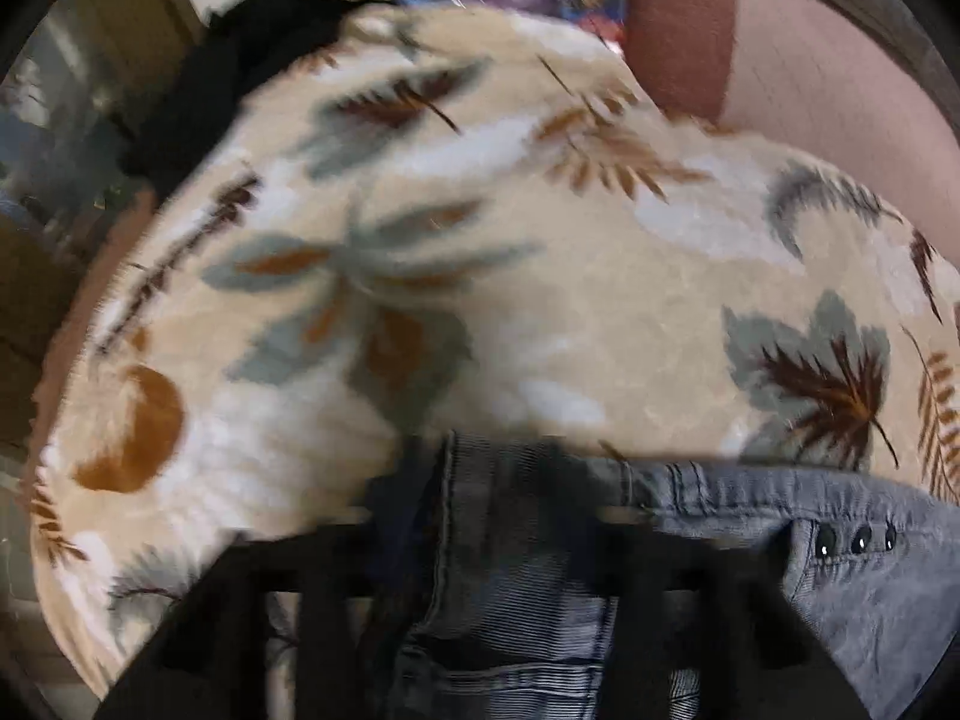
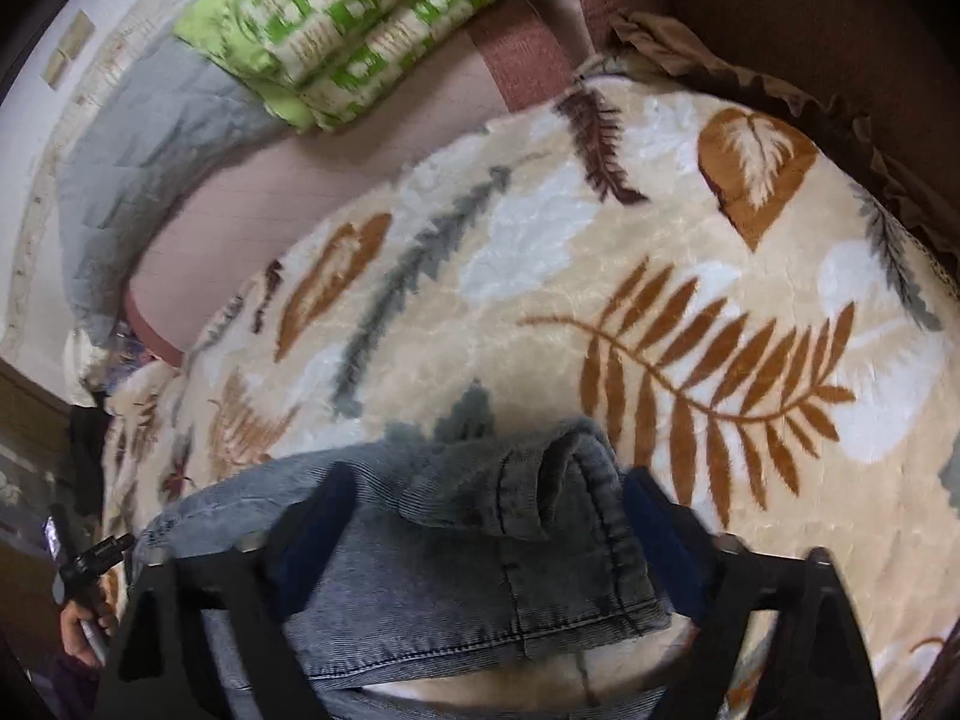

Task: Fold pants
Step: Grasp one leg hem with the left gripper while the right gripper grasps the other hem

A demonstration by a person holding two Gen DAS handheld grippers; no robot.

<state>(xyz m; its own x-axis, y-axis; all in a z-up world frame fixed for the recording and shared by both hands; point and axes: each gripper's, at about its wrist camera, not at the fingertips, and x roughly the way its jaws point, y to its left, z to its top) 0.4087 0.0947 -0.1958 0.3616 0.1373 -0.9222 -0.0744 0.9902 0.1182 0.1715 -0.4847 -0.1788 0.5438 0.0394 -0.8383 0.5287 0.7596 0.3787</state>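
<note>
Grey-blue denim pants (image 1: pixel 720 540) lie on a cream leaf-print blanket (image 1: pixel 480 276). In the left wrist view my left gripper (image 1: pixel 498 546) has its black fingers on both sides of a bunched seam of the pants, with three dark studs to the right; the view is blurred. In the right wrist view my right gripper (image 2: pixel 480 516) has its fingers around a folded, rolled edge of the pants (image 2: pixel 480 570) and grips it above the blanket (image 2: pixel 600 276).
A green-and-white checked quilt (image 2: pixel 372 18) and a grey quilted cover (image 2: pixel 150 168) lie at the far side of the bed. A pink sheet (image 1: pixel 840 90) shows beyond the blanket. Dark cloth (image 1: pixel 240 78) lies at the far left edge. A brown frilled cloth (image 2: pixel 780 78) is at the right.
</note>
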